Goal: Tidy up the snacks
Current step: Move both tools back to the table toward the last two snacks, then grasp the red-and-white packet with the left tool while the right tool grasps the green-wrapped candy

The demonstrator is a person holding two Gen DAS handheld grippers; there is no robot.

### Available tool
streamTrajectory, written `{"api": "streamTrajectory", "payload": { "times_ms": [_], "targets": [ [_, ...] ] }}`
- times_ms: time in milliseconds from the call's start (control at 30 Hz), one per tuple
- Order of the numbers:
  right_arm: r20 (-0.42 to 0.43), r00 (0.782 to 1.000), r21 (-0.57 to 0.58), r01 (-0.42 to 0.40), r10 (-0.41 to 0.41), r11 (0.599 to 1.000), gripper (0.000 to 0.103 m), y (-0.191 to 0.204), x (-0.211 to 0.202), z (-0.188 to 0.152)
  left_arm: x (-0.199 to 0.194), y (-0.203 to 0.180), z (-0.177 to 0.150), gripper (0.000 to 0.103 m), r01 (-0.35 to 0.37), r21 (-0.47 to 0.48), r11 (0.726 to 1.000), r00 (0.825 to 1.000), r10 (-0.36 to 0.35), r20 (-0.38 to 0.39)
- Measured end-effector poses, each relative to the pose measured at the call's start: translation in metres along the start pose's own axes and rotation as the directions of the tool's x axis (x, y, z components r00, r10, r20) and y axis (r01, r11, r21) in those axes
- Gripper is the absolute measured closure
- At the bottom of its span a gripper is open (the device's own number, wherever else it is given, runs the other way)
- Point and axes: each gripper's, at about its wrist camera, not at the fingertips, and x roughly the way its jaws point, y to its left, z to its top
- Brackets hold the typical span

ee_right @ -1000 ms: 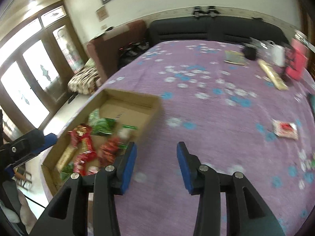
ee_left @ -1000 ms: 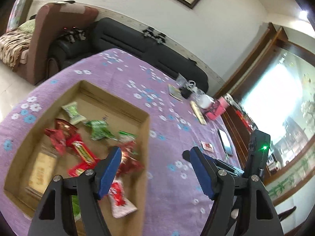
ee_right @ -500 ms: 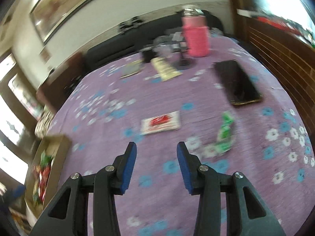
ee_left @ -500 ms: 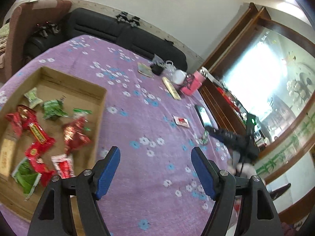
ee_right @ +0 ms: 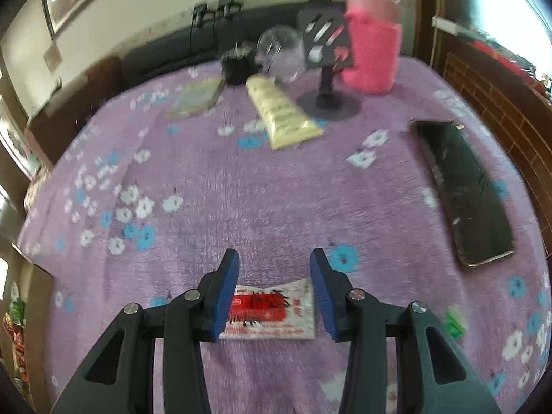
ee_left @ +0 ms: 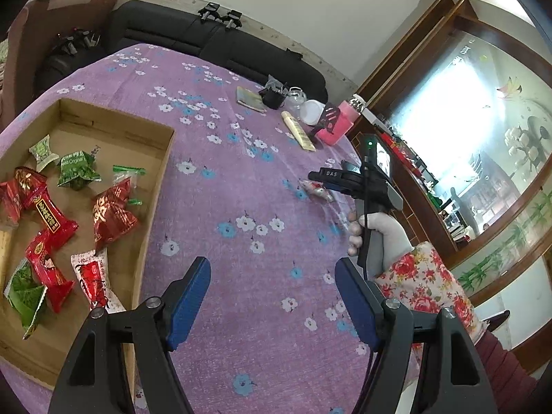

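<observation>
A cardboard box [ee_left: 151,186] on the purple flowered tablecloth holds several red and green snack packets [ee_left: 114,214]. My left gripper [ee_left: 272,283] is open and empty above the cloth, right of the box. My right gripper [ee_right: 274,276] is open, its jaws standing either side of a red-and-white snack packet [ee_right: 269,310] that lies flat on the cloth. The same packet shows in the left wrist view [ee_left: 315,188] under the right gripper [ee_left: 324,176]. A small green packet [ee_right: 453,321] lies to the right.
A black phone [ee_right: 462,193] lies at the right. At the far end stand a pink bottle [ee_right: 374,51], a phone stand [ee_right: 327,100], a cream tube [ee_right: 279,110], a glass jar [ee_right: 281,51] and a booklet [ee_right: 196,98]. A sofa [ee_left: 220,45] is behind the table.
My right gripper has swung from the box to the right side of the table and dropped over the red-and-white packet. My left gripper has drawn back to the right of the box.
</observation>
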Motion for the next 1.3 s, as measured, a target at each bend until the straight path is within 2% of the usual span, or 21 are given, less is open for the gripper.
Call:
{"api": "streamTrajectory", "payload": {
  "times_ms": [33,67,167,233,333,367,433,500,533,600,700,833,1033,1067,1100,1200,1300],
  "targets": [
    [-0.003,1.000,-0.016,-0.015,0.015,1.000,0.062,0.002,-0.002,-0.003,0.001,0.001,0.000,0.025,-0.001,-0.001,1.000,1.000,0.001,-0.001],
    [-0.026,0.997,-0.023,-0.067,0.066,0.998,0.064,0.004,-0.006,-0.008,0.002,0.002,0.001,0.025,-0.004,-0.002,1.000,1.000,0.004,0.000],
    [-0.085,0.986,-0.079,-0.149,0.142,0.986,0.079,0.014,-0.020,-0.029,0.009,0.006,0.003,0.025,-0.007,-0.008,1.000,1.000,0.007,-0.009],
    [-0.136,0.968,-0.100,-0.224,0.210,0.969,0.079,0.021,-0.030,-0.047,0.017,0.007,0.001,0.025,0.003,-0.012,1.000,1.000,-0.003,-0.028],
    [-0.207,0.900,-0.080,-0.407,0.384,0.910,0.079,0.021,-0.053,-0.073,0.025,0.004,-0.002,0.025,0.013,0.001,1.000,0.998,-0.013,-0.055],
    [-0.180,0.888,-0.063,-0.439,0.423,0.896,0.079,0.013,-0.066,-0.075,0.026,0.002,-0.003,0.025,0.015,0.008,1.000,0.998,-0.015,-0.060],
    [-0.057,0.883,0.024,-0.465,0.466,0.885,0.076,-0.021,-0.094,-0.070,0.026,0.001,-0.004,0.025,0.015,0.020,1.000,0.998,-0.013,-0.063],
    [0.074,0.918,0.125,-0.397,0.390,0.909,0.064,-0.063,-0.114,-0.067,0.028,0.001,-0.005,0.025,0.014,0.024,1.000,0.998,-0.012,-0.069],
    [0.124,0.949,0.170,-0.309,0.291,0.936,0.063,-0.086,-0.121,-0.067,0.029,0.001,-0.005,0.025,0.015,0.023,1.000,0.997,-0.013,-0.073],
    [0.140,0.966,0.231,-0.247,0.219,0.941,0.063,-0.111,-0.122,-0.069,0.034,-0.001,-0.007,0.025,0.018,0.025,1.000,0.996,-0.015,-0.085],
    [0.135,0.974,0.288,-0.212,0.180,0.934,0.063,-0.127,-0.112,-0.077,0.044,-0.007,-0.010,0.025,0.019,0.038,0.999,0.994,-0.015,-0.111],
    [0.125,0.990,0.256,-0.100,0.069,0.962,0.063,-0.113,-0.093,-0.079,0.052,-0.021,-0.015,0.025,0.012,0.088,0.996,0.990,0.000,-0.139],
    [0.124,0.992,0.209,-0.038,0.012,0.977,0.064,-0.104,-0.061,-0.071,0.058,-0.039,-0.017,0.025,-0.041,0.193,0.980,0.988,0.068,-0.137],
    [0.122,0.992,0.192,-0.025,0.001,0.981,0.067,-0.101,-0.058,-0.071,0.061,-0.042,-0.018,0.025,-0.053,0.215,0.975,0.987,0.084,-0.138],
    [0.119,0.993,0.177,-0.014,-0.007,0.984,0.081,-0.099,-0.055,-0.070,0.064,-0.043,-0.017,0.025,-0.059,0.226,0.972,0.986,0.092,-0.140],
    [0.122,0.992,0.155,0.001,-0.020,0.988,0.083,-0.095,-0.053,-0.074,0.081,-0.051,-0.018,0.025,-0.079,0.275,0.958,0.980,0.126,-0.155],
    [0.156,0.988,0.169,-0.019,-0.008,0.985,0.083,-0.098,-0.060,-0.076,0.104,-0.060,-0.017,0.025,-0.116,0.347,0.931,0.971,0.180,-0.158]
  ]
}}
